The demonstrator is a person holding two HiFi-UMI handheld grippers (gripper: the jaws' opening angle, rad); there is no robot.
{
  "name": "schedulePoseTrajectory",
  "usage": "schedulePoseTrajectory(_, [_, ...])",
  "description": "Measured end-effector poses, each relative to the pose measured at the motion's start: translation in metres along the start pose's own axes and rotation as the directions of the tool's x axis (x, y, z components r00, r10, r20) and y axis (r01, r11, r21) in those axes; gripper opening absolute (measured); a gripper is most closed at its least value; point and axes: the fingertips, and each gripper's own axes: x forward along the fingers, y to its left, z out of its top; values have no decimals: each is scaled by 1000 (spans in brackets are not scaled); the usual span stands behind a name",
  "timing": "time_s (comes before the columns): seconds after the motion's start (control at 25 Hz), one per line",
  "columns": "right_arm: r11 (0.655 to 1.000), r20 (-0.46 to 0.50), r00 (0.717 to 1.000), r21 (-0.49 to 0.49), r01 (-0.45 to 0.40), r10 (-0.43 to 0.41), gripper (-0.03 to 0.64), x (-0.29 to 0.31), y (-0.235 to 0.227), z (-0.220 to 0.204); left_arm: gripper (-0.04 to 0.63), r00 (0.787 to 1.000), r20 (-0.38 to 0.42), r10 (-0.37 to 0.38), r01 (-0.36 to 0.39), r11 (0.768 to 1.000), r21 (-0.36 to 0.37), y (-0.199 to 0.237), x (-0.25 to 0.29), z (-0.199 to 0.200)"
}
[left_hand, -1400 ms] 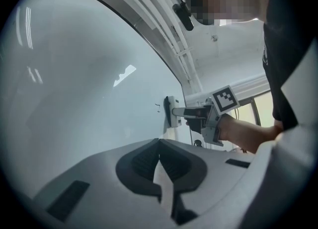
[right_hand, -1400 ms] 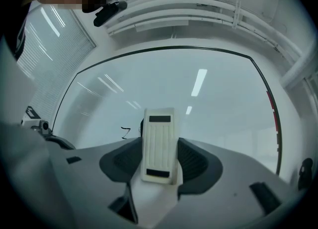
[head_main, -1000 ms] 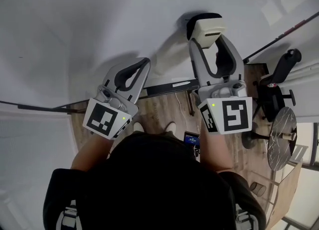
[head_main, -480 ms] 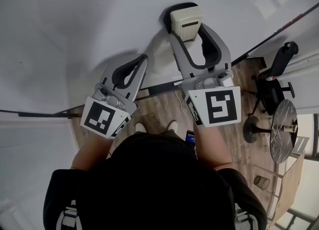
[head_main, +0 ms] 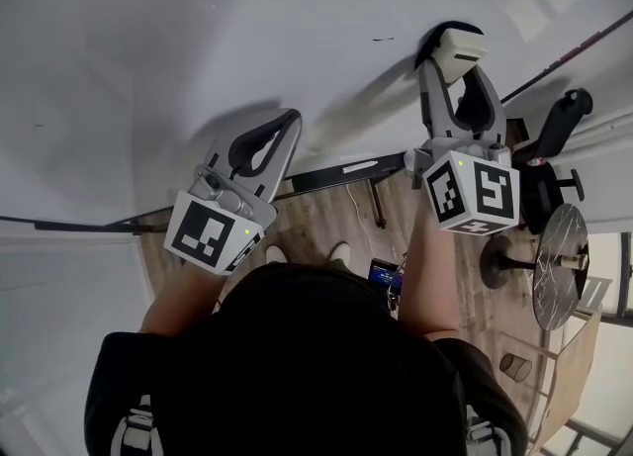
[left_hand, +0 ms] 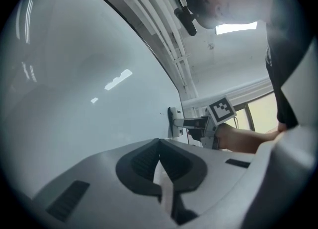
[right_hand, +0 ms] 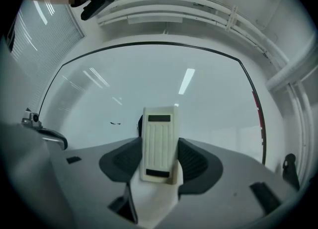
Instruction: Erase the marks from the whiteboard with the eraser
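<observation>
- Your right tool [head_main: 457,70] grips the eraser [right_hand: 159,141] by its sides, so its face meets the whiteboard [head_main: 178,39] near a small mark [right_hand: 115,123].
- Your left tool [left_hand: 159,148] is closed and empty, aside.

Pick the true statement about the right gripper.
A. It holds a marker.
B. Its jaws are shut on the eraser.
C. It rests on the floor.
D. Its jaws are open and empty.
B: in the right gripper view, the right gripper has both pads pressed against the sides of the cream eraser, which stands upright between them in front of the whiteboard.
</observation>
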Motion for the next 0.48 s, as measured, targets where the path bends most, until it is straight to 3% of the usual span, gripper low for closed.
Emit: schedulePoseTrajectory(0.48, [999, -2, 1000, -37, -24, 24, 224, 3, 26, -19, 6, 1000, -10, 9, -9, 1000, 3, 21, -9, -27])
